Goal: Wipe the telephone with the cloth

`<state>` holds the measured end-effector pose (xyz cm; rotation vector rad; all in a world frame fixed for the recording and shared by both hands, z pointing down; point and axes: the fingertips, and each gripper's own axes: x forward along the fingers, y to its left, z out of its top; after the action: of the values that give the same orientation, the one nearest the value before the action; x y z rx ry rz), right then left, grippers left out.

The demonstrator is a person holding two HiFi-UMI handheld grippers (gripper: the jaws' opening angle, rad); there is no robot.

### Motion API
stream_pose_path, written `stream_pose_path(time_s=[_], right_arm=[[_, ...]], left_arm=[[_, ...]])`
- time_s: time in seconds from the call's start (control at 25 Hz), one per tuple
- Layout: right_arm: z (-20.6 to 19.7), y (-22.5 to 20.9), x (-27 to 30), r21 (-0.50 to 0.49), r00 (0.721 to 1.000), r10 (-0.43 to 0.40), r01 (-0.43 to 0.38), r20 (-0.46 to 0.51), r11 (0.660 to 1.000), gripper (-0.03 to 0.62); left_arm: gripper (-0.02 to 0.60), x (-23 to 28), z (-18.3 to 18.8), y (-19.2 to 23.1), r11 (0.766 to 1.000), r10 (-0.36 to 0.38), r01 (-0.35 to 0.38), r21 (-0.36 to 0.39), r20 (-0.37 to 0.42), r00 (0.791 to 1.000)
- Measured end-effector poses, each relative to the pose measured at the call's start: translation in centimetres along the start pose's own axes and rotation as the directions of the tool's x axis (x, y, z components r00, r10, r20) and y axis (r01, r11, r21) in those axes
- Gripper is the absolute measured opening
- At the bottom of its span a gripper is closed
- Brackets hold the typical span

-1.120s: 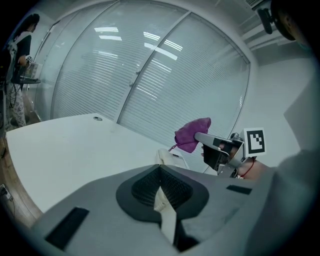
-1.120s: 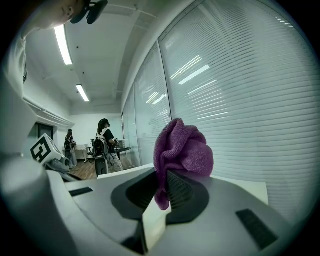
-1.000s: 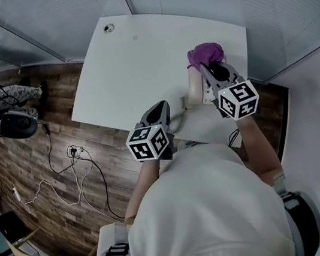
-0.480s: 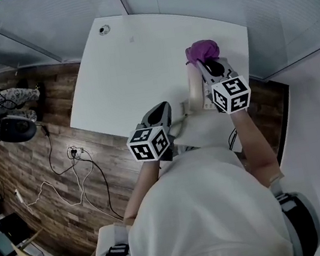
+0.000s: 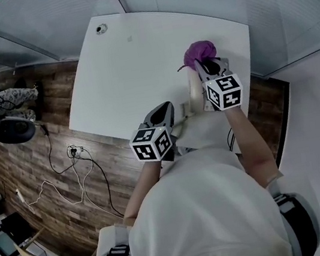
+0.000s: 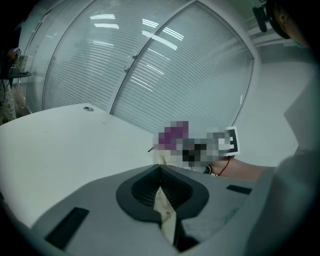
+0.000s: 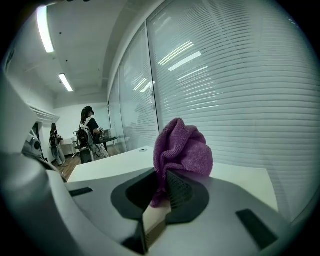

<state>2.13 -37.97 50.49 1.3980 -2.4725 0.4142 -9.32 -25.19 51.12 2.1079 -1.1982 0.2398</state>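
A beige telephone [image 5: 192,90] lies near the right end of the white table [image 5: 133,74]. In the head view my right gripper [image 5: 201,66] reaches over it, shut on a bunched purple cloth [image 5: 199,52] that rests at the phone's far end. The right gripper view shows the cloth [image 7: 182,150] pinched between the jaws of that gripper [image 7: 162,176] and bulging above them. My left gripper [image 5: 165,109] hovers at the table's near edge, left of the phone, its jaws shut with nothing seen between them. From the left gripper [image 6: 160,172] view, the phone [image 6: 159,158] shows only as a pale sliver ahead.
A round cable hole [image 5: 101,28] sits in the table's far left corner. Glass walls with blinds close in the back and right. Cables [image 5: 76,169] trail over the wooden floor on the left, by a chair [image 5: 8,126]. People [image 7: 90,134] stand far off.
My right gripper has slid a little forward and left along the phone with the cloth. The left gripper has held its place, still shut.
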Motion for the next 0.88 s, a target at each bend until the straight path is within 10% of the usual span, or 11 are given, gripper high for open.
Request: stream_pose_path(time_s=[0.88], right_arm=[[-2.7, 1.0, -0.8, 0.009, 1.0, 0.003, -0.002, -0.031, 1.0, 0.046]], left_arm=[[0.021, -0.3, -1.6, -0.3, 1.0, 0.0, 0.0, -0.01, -0.013, 1.0]])
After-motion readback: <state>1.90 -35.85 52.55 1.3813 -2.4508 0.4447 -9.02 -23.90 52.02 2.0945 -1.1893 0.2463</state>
